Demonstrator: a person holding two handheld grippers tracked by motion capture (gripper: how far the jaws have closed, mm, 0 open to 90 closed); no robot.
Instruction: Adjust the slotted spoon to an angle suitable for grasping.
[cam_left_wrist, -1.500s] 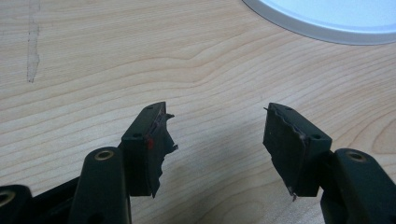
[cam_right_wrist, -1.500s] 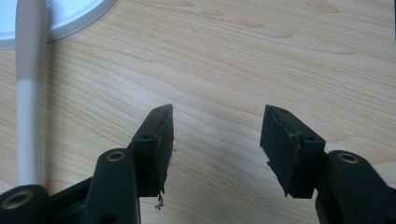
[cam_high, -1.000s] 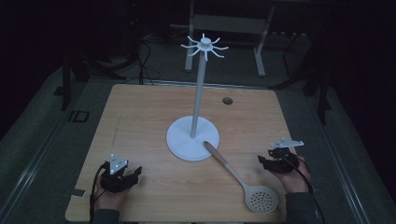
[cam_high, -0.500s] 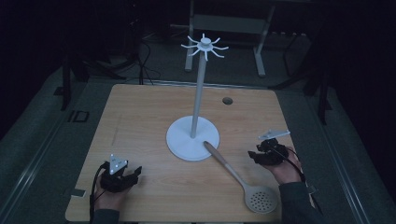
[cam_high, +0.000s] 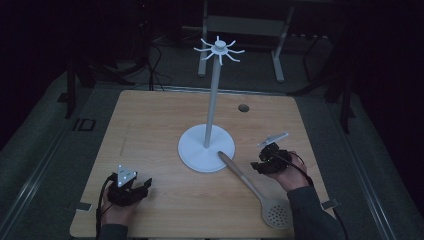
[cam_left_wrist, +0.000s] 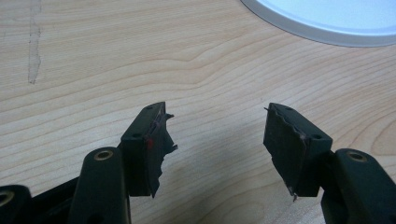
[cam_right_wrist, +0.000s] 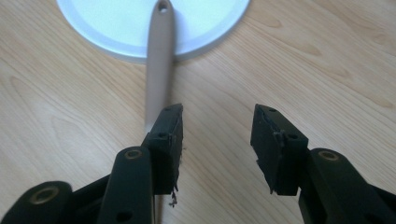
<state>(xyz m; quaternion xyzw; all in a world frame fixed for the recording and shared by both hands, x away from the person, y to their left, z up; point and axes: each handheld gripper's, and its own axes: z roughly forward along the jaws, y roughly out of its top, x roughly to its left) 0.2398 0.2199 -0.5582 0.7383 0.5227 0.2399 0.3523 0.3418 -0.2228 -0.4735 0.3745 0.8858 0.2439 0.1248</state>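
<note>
From the high view, a slotted wooden spoon lies flat on the worktop, its handle tip resting on the round base of the white hook stand and its perforated bowl near the front edge. Its long axis runs on a slant, handle end away toward the stand, bowl toward the person. The right gripper sits just beside the handle on its right, probably lining up to lift the spoon for hanging on the hooks above. The left gripper rests well apart at the front left, seemingly waiting.

In the left gripper view, the left gripper is spread wide with bare wood between its jaws; the rim of the stand base curves across the top.

In the right gripper view, the right gripper has been narrowing, yet it is parted with nothing between the jaws. The spoon handle passes behind the left-hand jaw, outside the gap, its hanging hole lying over the base.
</note>
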